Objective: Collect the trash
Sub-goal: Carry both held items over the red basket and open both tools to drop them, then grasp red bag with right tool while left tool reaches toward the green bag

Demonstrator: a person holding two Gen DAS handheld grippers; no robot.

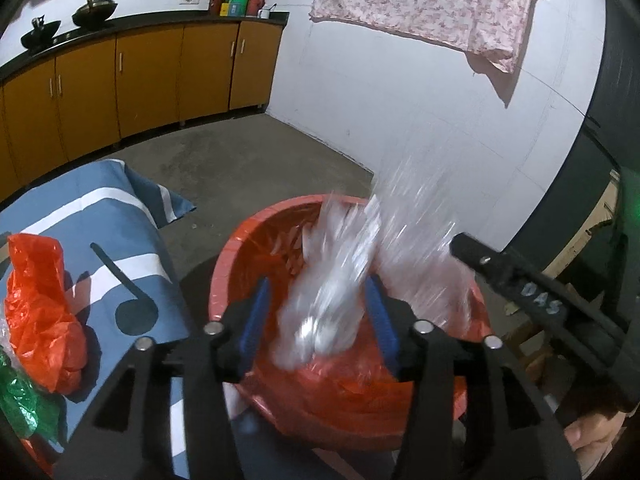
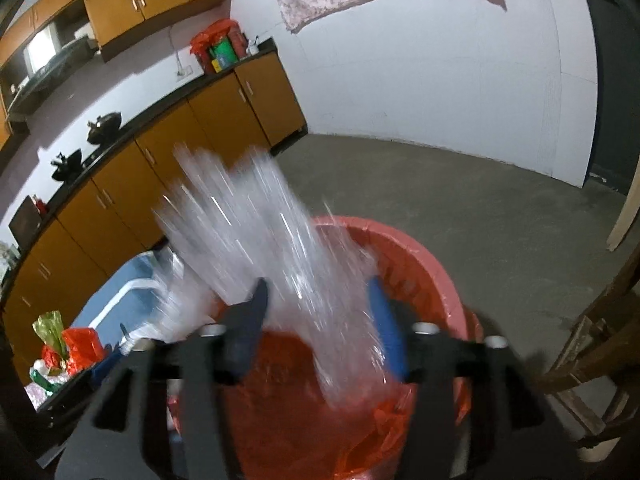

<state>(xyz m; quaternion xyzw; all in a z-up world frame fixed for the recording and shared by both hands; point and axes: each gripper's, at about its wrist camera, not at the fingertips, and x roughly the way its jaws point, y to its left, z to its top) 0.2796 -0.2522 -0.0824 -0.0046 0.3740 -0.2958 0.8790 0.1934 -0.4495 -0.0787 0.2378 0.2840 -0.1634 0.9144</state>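
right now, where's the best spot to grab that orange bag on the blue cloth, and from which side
Judging by its pose, grip the orange bag at its raised, crumpled top, coming from above: it sits heaped on the blue cloth, with a green wrapper crowding its near side.

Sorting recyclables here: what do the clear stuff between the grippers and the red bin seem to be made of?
Clear stuff: likely thin plastic film, glossy and see-through with bright glints, though motion-blurred. Red bin: apparently rigid plastic with a smooth moulded rim, lined with crinkly red plastic film.

Glossy clear plastic bag (image 1: 332, 304); matt concrete floor (image 1: 240, 160).
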